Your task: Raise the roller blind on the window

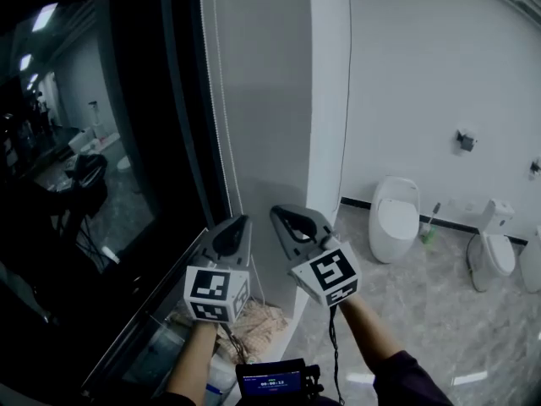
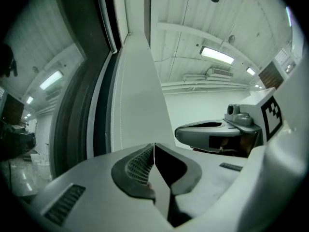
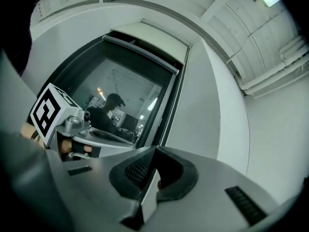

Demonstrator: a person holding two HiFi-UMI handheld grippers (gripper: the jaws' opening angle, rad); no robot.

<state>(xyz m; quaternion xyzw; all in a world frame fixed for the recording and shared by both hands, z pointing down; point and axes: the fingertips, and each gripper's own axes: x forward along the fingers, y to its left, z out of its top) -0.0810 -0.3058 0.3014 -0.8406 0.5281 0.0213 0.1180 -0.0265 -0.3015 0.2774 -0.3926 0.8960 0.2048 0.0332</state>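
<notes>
Grey fabric roller blind [image 1: 262, 100] hangs above the fingers | left gripper [image 1: 245, 221], right gripper [image 1: 278, 213]: fingers pressed together, empty | thin white bead cord [image 1: 222, 117] just left: likely light, slippery, pinch there

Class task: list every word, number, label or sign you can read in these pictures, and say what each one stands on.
No text reads clearly.
Screen, bottom of the head view: a row of small characters, too small to read.
Left cube: black-and-white square markers, patterns only, no words.
Right cube: the same, patterns only.
Elsewhere: none seen.
</notes>
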